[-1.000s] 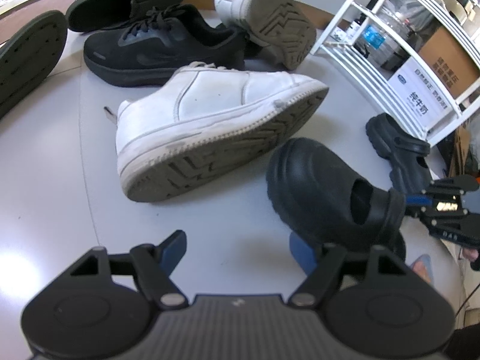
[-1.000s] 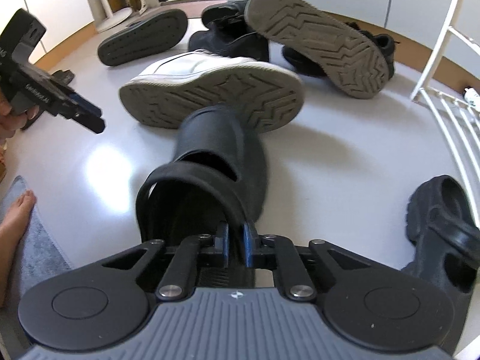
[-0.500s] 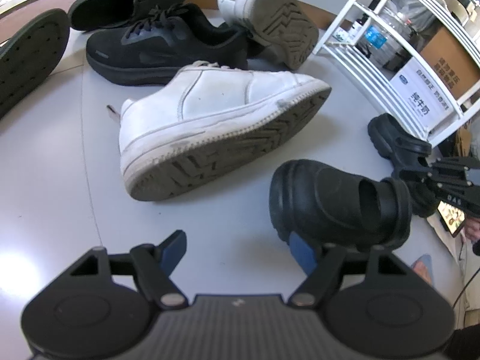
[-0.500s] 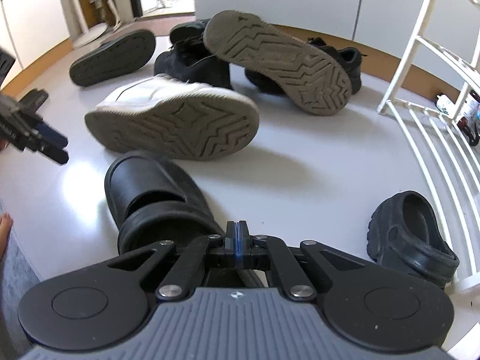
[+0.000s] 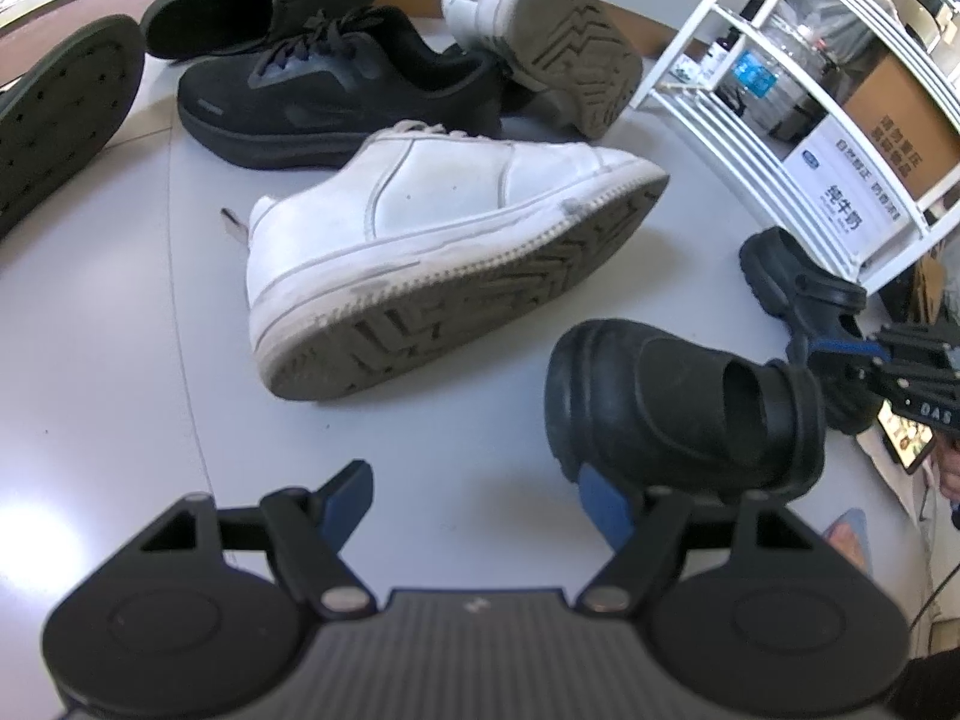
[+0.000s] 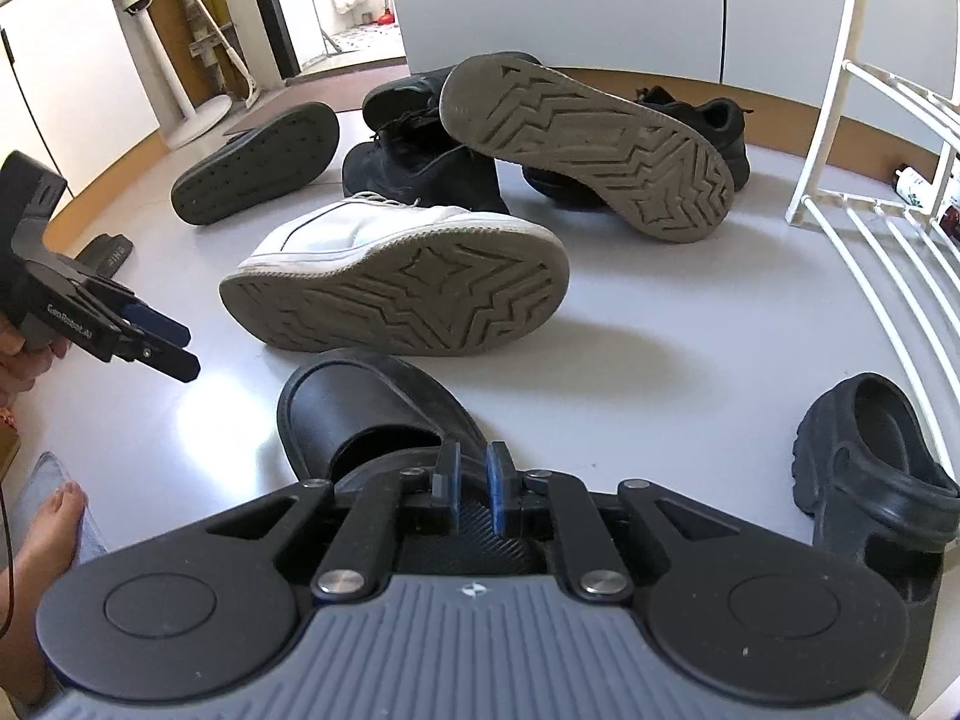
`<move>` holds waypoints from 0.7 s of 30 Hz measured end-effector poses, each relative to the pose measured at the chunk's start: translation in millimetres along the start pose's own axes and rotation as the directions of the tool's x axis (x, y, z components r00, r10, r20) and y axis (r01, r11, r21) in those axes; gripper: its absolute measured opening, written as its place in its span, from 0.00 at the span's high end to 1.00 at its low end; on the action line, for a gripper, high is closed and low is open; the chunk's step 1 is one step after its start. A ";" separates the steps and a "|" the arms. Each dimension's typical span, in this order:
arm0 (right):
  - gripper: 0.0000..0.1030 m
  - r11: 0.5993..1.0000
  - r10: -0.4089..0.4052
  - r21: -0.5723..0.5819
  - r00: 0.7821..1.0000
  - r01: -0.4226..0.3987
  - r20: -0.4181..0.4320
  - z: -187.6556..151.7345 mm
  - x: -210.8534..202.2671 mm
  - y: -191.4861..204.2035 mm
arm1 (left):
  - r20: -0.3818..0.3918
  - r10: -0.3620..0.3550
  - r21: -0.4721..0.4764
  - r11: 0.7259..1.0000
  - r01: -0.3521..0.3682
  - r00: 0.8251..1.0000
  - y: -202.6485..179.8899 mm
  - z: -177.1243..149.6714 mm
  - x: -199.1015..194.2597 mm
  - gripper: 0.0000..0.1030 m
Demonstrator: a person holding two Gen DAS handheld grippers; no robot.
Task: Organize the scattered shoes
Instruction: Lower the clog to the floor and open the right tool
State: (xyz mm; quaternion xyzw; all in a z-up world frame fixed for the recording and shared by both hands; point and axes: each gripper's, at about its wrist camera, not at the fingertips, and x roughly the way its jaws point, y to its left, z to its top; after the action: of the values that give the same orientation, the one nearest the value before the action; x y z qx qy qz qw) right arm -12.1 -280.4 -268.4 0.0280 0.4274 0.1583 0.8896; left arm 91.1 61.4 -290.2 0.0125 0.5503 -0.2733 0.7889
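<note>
Pairing the black clogs beside the white rack

We are working across a pale floor strewn with sneakers, a white sneaker lying on its side. Our right gripper, fingers pressed together, is pinching the heel strap of a black clog; its mate sits just beside the rack. Our left gripper is hovering, spread and empty. Next, we judge, comes setting it alongside its mate.

Matt rubber-like black clog, smooth white sneaker, prob. leather.
</note>
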 end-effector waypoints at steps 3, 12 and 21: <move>0.89 1.000 0.003 -0.001 1.000 -0.003 0.001 0.9 4.3 0.2 | -0.002 0.001 0.002 1.000 -0.001 1.000 0.3 -0.1 0.0 0.25; 0.75 1.000 -0.019 0.003 1.000 0.019 -0.010 7.7 8.5 0.8 | 0.002 0.001 0.000 1.000 -0.001 1.000 1.0 1.4 -1.0 0.24; 0.49 0.999 0.025 0.025 0.999 -0.024 -0.027 -4.5 -8.3 9.4 | 0.001 0.004 -0.003 1.000 -0.004 1.000 0.5 1.3 -0.5 0.24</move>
State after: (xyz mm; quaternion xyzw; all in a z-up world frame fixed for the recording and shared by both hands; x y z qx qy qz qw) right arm -22.8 -274.5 -263.3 0.0421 0.4411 0.1642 0.8813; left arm 92.2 61.6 -289.3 0.0123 0.5502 -0.2708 0.7898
